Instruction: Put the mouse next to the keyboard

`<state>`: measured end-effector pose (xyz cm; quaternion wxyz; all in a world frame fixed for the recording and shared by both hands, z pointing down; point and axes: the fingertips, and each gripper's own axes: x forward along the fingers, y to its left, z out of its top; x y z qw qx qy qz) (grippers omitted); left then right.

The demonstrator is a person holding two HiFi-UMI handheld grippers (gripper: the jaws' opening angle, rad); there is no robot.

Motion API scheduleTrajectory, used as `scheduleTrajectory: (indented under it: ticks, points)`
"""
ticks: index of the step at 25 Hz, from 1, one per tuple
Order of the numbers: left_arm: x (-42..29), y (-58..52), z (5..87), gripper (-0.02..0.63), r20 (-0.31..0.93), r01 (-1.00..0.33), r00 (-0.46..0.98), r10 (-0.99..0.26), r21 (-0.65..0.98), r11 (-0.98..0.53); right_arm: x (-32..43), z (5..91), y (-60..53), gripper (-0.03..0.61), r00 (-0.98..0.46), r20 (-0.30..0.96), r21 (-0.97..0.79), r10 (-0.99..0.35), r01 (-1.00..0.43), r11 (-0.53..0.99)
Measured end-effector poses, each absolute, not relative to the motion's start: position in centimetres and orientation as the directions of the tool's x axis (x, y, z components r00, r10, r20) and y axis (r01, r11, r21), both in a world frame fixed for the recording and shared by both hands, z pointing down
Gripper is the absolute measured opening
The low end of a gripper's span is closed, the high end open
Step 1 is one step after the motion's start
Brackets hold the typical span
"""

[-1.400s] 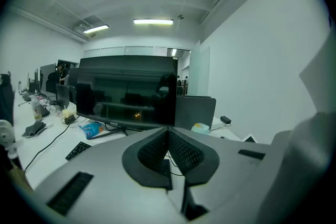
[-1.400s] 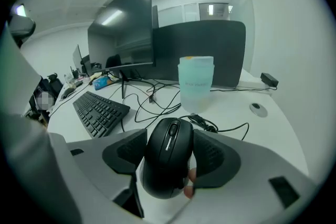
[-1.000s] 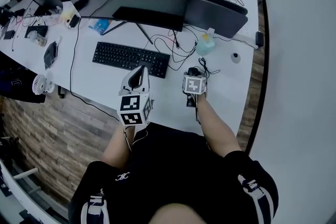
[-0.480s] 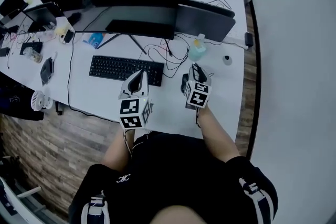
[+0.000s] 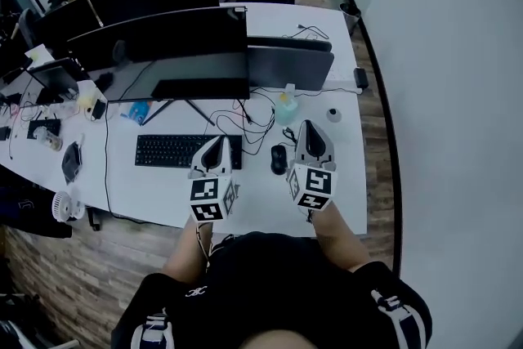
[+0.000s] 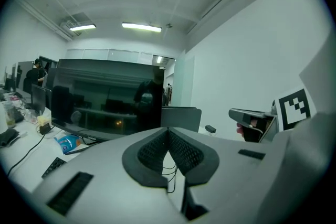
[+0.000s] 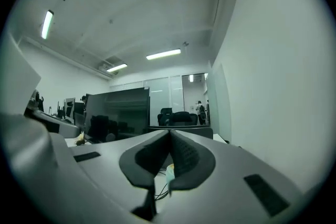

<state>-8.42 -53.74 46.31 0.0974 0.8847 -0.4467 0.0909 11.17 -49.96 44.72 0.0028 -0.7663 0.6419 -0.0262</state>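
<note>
The black mouse [image 5: 279, 159] lies on the white desk [image 5: 253, 188], just right of the black keyboard [image 5: 176, 151] with a small gap between them. My right gripper [image 5: 309, 129] hovers to the right of the mouse, apart from it and shut on nothing. In the right gripper view its pads [image 7: 181, 152] meet with nothing between them. My left gripper [image 5: 216, 145] hangs over the keyboard's right end, also shut and empty. In the left gripper view its pads [image 6: 184, 152] touch at the tip.
Dark monitors [image 5: 163, 37] stand behind the keyboard, with tangled cables [image 5: 253, 123] and a pale bottle [image 5: 286, 106] behind the mouse. A small round object [image 5: 333, 115] sits at the right. Clutter and a small fan [image 5: 61, 207] are at the left. The desk's front edge is close to the person.
My right gripper has let go of the mouse, shut, and drawn back to the right. The mouse now lies alone by the keyboard. The head view has risen.
</note>
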Motion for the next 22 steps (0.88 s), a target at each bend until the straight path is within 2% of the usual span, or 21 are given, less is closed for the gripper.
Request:
scheduleTrajectory:
  ticks: [22]
  points:
    - [-6.6,-52.1,45.5,0.012,0.216,-0.774,0.628,-0.748,0.076,-0.628,10.9,44.0,-47.8,0.014,0.167,-0.012,-0.089,-0.986,-0.982,-0.165]
